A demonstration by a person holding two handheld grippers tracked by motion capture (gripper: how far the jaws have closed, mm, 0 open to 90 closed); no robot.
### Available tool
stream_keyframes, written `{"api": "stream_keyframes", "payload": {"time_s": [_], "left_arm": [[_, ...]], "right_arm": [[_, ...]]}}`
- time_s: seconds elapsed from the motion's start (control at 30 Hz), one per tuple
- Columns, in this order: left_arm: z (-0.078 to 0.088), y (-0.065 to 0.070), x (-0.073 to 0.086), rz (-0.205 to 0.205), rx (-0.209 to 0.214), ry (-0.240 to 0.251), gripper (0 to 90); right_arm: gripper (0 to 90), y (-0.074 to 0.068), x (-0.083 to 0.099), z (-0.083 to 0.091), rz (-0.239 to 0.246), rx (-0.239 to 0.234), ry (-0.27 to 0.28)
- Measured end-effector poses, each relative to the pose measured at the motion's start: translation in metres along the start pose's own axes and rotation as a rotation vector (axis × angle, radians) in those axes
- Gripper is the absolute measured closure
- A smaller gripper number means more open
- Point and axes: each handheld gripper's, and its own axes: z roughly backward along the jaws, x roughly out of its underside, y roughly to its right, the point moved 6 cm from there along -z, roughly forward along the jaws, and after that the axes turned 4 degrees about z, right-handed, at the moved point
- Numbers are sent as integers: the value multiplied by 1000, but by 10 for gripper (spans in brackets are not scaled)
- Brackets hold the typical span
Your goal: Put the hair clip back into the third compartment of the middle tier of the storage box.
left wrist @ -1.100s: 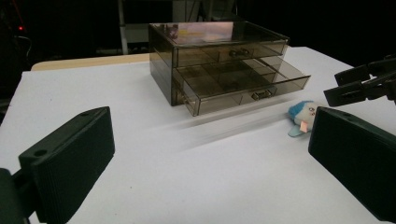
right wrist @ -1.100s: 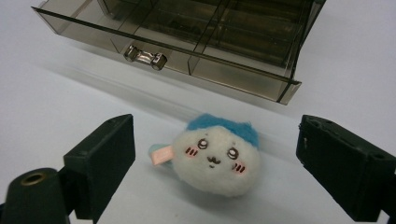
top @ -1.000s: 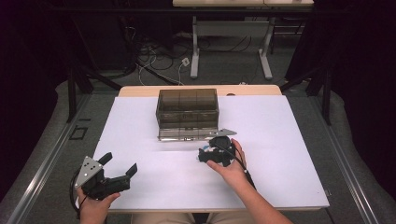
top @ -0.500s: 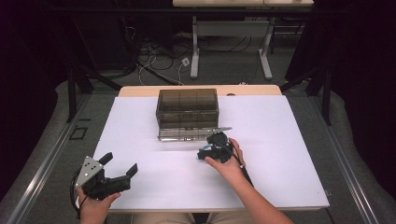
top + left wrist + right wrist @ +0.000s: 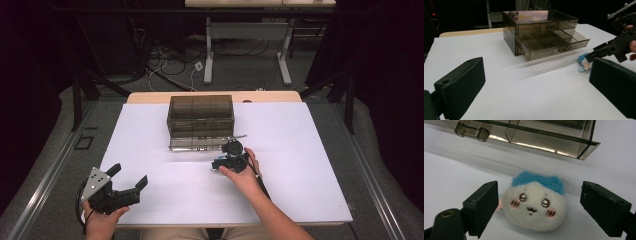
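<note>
With the right gripper [image 5: 539,202] closing either side of the plush toy [image 5: 536,202], pads not yet touching it, just at six o'clock of the open drawer [image 5: 529,135], a lopsided pinch could squirt the soft toy sideways out of reach.

A: Both grippers matte black. Left gripper [image 5: 127,186] has a grey three-cornered plate with small holes on top, and ribbed jaw blocks.

B: Right gripper [image 5: 219,164]: same black build, cable trailing along the forearm. Forearms bare, tan trousers at the near edge.
</note>
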Motion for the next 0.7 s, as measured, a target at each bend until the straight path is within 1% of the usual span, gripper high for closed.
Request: {"api": "stream_keyframes", "payload": {"time_s": [0.07, 0.13, 0.17, 0.33, 0.43, 0.7], "left_arm": [[0, 0, 0, 5, 1, 0, 4], [0, 0, 0, -1, -1, 0, 4], [0, 1, 0, 4, 1, 0, 4], [-1, 1, 0, 3, 0, -1, 4], [0, 1, 0, 3, 0, -1, 4], [-2, 0, 1, -2, 0, -7, 5]], "right_arm": [[150, -1, 0, -1, -5, -14, 3], [151, -1, 1, -2, -3, -8, -11], [151, -2, 1, -2, -6, -7, -12], [155, -2, 2, -3, 4, -18, -23], [159, -2, 2, -6, -8, -15, -31], [211, -2, 4, -8, -16, -19, -47]]}}
